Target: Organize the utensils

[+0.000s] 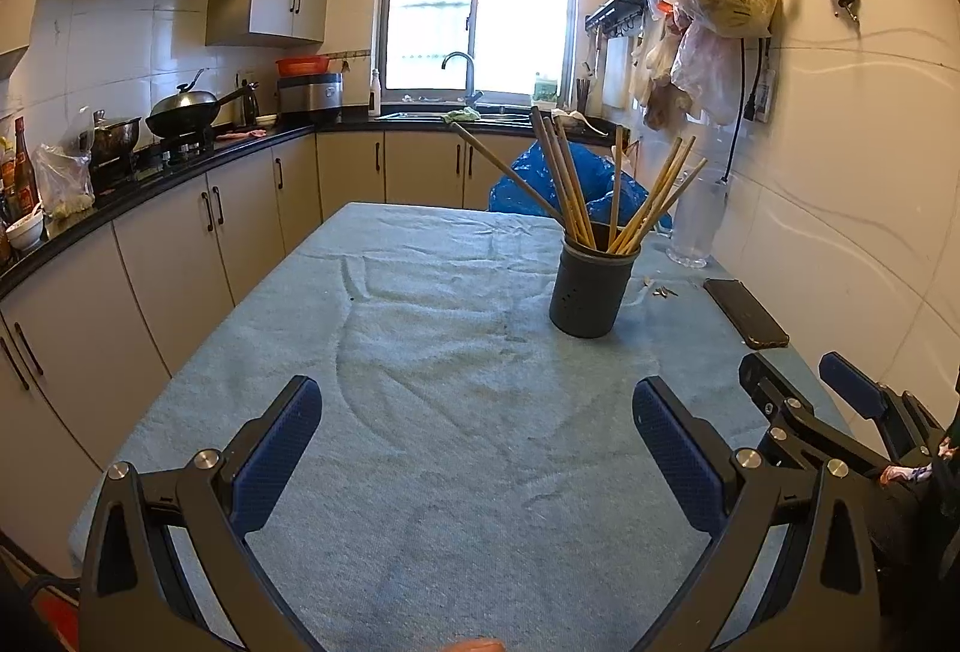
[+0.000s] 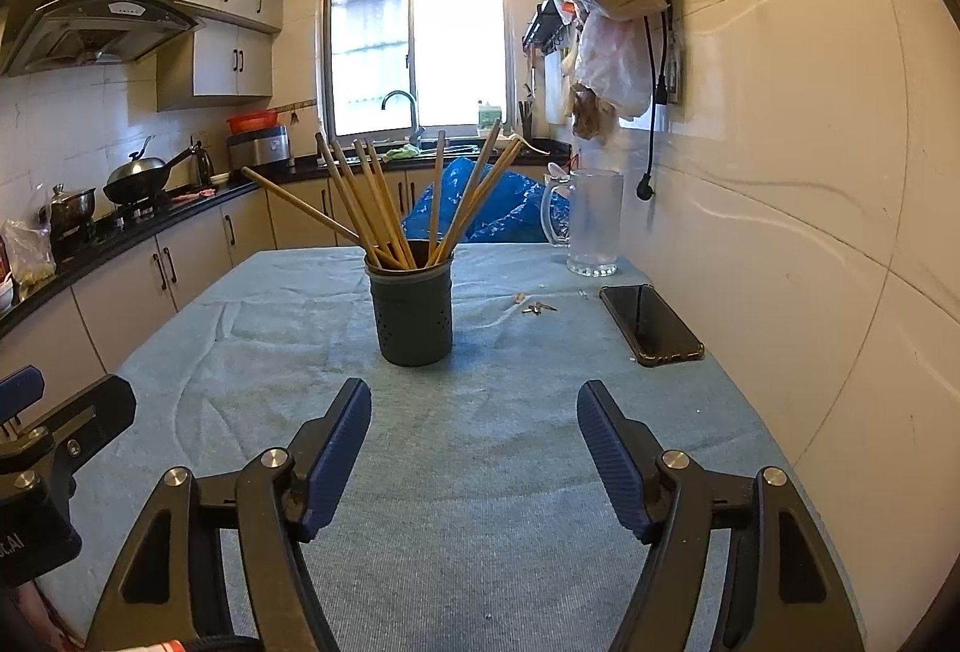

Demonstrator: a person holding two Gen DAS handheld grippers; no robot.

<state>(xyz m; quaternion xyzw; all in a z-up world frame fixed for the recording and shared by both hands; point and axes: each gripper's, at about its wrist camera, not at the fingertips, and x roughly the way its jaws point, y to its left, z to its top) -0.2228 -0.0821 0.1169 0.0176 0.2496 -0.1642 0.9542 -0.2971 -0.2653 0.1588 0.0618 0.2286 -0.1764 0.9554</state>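
A dark perforated utensil holder (image 1: 591, 286) stands upright on the blue cloth-covered table (image 1: 420, 352). Several wooden chopsticks (image 1: 576, 190) stand in it, fanned out. In the right wrist view the holder (image 2: 414, 313) is straight ahead with the chopsticks (image 2: 384, 196) in it. My left gripper (image 1: 477, 400) is open and empty, low over the near part of the table. My right gripper (image 2: 474, 400) is open and empty, a short way in front of the holder. The right gripper shows in the left wrist view (image 1: 798, 370), and the left gripper shows at the left edge of the right wrist view (image 2: 66, 394).
A black phone (image 2: 651, 325) lies by the right wall. A clear glass jug (image 2: 591, 220) stands at the table's far right. Small bits (image 2: 537, 305) lie beside the holder. A blue plastic bag (image 2: 480, 205) is behind the table. Kitchen counter (image 1: 150, 178) runs along the left.
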